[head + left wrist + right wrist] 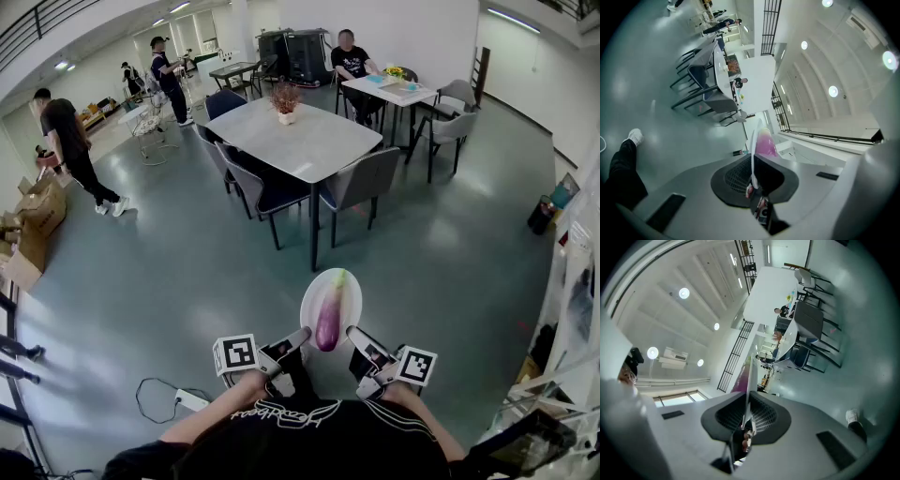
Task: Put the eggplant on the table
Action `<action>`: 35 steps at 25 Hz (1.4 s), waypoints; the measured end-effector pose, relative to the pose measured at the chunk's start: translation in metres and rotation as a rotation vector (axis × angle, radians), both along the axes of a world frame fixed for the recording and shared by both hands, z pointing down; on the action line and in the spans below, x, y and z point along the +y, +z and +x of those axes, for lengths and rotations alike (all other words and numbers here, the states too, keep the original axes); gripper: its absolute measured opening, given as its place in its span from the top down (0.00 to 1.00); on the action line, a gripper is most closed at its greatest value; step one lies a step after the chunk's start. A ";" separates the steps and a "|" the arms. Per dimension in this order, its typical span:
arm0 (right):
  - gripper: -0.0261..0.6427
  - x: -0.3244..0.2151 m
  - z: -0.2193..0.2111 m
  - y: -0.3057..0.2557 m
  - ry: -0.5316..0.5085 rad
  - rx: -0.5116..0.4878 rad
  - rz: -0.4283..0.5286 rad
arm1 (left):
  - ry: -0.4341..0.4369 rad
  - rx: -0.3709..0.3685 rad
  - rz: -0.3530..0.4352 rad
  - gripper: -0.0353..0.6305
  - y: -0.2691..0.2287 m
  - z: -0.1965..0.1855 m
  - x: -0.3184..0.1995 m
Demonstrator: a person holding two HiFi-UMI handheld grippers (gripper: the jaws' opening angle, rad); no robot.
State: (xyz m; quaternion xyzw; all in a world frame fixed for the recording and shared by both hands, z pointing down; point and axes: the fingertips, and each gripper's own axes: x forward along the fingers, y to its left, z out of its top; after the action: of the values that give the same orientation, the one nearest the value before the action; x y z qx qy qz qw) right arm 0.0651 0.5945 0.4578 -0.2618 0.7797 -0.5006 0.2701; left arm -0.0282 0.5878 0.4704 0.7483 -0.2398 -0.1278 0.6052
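Observation:
A purple eggplant (329, 313) lies lengthwise on a white plate (349, 296) held in the air in front of me. My left gripper (302, 337) is shut on the plate's near left rim, my right gripper (352, 336) shut on its near right rim. In the left gripper view the plate (753, 154) shows edge-on between the jaws with the eggplant (765, 143) beyond it. In the right gripper view the plate's rim (749, 385) runs up from the jaws, with a sliver of eggplant (740, 378) behind it. A grey dining table (302, 141) stands ahead across the floor.
Dark chairs (361, 186) ring the table, which carries a small potted plant (285, 98). A second table (392, 90) with a seated person lies farther back. Several people stand at the left, near cardboard boxes (36, 217). A power strip with cable (187, 400) lies on the floor by my left.

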 end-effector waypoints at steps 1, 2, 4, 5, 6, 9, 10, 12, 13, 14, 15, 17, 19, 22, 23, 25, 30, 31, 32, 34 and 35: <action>0.91 -0.001 0.000 -0.001 0.000 0.003 0.002 | 0.001 0.000 0.002 0.92 -0.001 0.000 -0.001; 0.91 -0.002 0.001 -0.002 0.000 0.006 0.003 | 0.002 0.000 0.004 0.92 -0.002 0.001 -0.002; 0.91 -0.004 0.002 0.001 0.002 0.010 -0.002 | 0.003 -0.001 0.004 0.92 -0.001 0.001 -0.004; 0.91 -0.005 0.002 0.003 0.003 0.011 -0.007 | 0.003 -0.001 0.002 0.92 0.000 0.001 -0.006; 0.91 -0.006 0.002 0.004 0.004 0.010 -0.011 | 0.003 -0.001 -0.003 0.92 0.002 0.002 -0.007; 0.91 -0.011 0.002 0.004 0.003 0.009 -0.013 | 0.000 0.001 -0.012 0.92 0.003 0.002 -0.011; 0.91 -0.014 0.001 0.003 0.002 0.010 -0.008 | 0.000 0.001 -0.011 0.92 0.002 0.001 -0.014; 0.91 -0.022 -0.002 0.000 -0.003 0.011 0.000 | -0.003 0.000 -0.007 0.92 0.000 -0.002 -0.022; 0.91 -0.026 -0.004 0.000 -0.005 0.013 0.001 | -0.005 -0.001 -0.007 0.92 -0.001 -0.004 -0.026; 0.91 -0.031 -0.006 0.001 -0.007 0.016 -0.001 | -0.007 -0.003 -0.009 0.92 0.000 -0.006 -0.030; 0.91 -0.035 -0.008 0.002 -0.008 0.021 -0.006 | -0.008 -0.005 -0.012 0.92 0.001 -0.008 -0.035; 0.91 -0.047 -0.010 0.003 -0.007 0.026 -0.014 | -0.011 -0.005 -0.019 0.92 0.002 -0.011 -0.045; 0.91 -0.060 -0.012 0.003 -0.007 0.026 -0.013 | -0.014 0.000 -0.026 0.92 0.003 -0.012 -0.058; 0.91 -0.084 -0.016 0.004 -0.010 0.028 -0.012 | -0.018 0.005 -0.037 0.92 0.005 -0.016 -0.081; 0.91 -0.094 -0.018 0.005 -0.011 0.029 -0.014 | -0.019 0.006 -0.039 0.92 0.006 -0.017 -0.091; 0.91 -0.117 -0.021 0.006 -0.011 0.026 -0.022 | -0.023 0.008 -0.041 0.92 0.007 -0.021 -0.113; 0.91 -0.179 -0.033 0.003 -0.013 0.015 -0.025 | -0.040 0.017 -0.037 0.92 0.005 -0.034 -0.172; 0.91 -0.192 -0.037 0.002 -0.015 0.011 -0.026 | -0.043 0.019 -0.035 0.92 0.003 -0.038 -0.185; 0.91 -0.204 -0.041 0.000 -0.017 0.007 -0.029 | -0.046 0.020 -0.035 0.92 0.002 -0.041 -0.197; 0.91 -0.228 -0.047 -0.002 -0.019 0.006 -0.037 | -0.046 0.020 -0.038 0.92 -0.001 -0.047 -0.221; 0.91 -0.239 -0.049 -0.003 -0.019 0.011 -0.040 | -0.045 0.019 -0.040 0.92 -0.003 -0.049 -0.232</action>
State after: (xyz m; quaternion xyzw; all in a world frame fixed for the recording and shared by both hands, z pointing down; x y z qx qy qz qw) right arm 0.0159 0.3558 0.4546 -0.2625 0.7736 -0.5170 0.2556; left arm -0.0773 0.3561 0.4677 0.7293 -0.2532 -0.1437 0.6192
